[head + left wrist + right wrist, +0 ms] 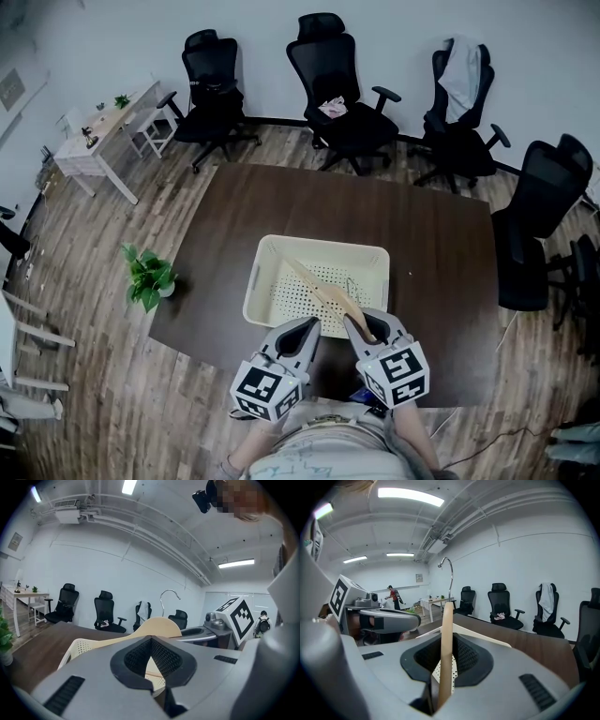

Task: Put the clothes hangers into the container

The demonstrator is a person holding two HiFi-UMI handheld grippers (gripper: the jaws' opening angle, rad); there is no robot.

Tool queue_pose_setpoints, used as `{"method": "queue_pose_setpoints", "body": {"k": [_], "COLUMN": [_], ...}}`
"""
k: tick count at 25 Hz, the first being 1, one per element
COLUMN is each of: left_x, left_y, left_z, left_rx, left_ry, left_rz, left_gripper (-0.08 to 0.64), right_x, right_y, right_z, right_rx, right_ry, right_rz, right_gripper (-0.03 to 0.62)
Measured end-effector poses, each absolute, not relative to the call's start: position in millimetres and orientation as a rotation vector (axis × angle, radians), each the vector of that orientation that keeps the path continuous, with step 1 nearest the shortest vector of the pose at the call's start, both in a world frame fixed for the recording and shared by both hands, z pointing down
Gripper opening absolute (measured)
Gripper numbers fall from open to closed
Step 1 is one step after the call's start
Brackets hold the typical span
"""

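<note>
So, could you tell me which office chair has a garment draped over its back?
The third chair from the left along the back wall: a pale garment hangs over its backrest, the others' are bare.

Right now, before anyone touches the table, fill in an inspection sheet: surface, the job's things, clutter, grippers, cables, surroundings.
Surface: dark wooden table, on a wood floor.
Job's things: cream perforated basket on the table; one wooden hanger slants over its inside, held at the near end.
Clutter: a small speck on the table right of the basket.
Grippers: right hand-held gripper shut on the hanger; left hand-held gripper shut, empty, beside it at the basket's near edge.
Cables: none on the table; a thin line on the floor may be one.
Surroundings: office chairs, one with a jacket; plant; side desk.
</note>
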State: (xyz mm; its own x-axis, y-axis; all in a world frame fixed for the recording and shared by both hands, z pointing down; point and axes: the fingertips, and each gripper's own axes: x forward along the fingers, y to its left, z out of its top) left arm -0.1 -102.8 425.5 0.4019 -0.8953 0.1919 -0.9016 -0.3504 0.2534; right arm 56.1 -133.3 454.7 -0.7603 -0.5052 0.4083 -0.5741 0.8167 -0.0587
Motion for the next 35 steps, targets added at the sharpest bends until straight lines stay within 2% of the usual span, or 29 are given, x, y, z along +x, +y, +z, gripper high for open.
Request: {"method": "queue_pose_setpoints", "body": {"k": [18,35], "left_x": [-28.7,-65.5], "left_y": [-136.4,-147.7], "left_z": [429.5,436.8], "left_rx": [2.49,2.458], "left_ry": [-1.313,-1.3], "left_rz": [0.041,0.032], "left_gripper": [0.011,0.011], "right_x": [15.6,-15.1], "right_y": [-143.1,-156.0], "right_z": [467.6,492.2], "right_rx": [0.958,0.941], "right_ry": [-2.532,-2.466], "right_rz": [0.295,0.335], "right_gripper": [0.06,0.06]}}
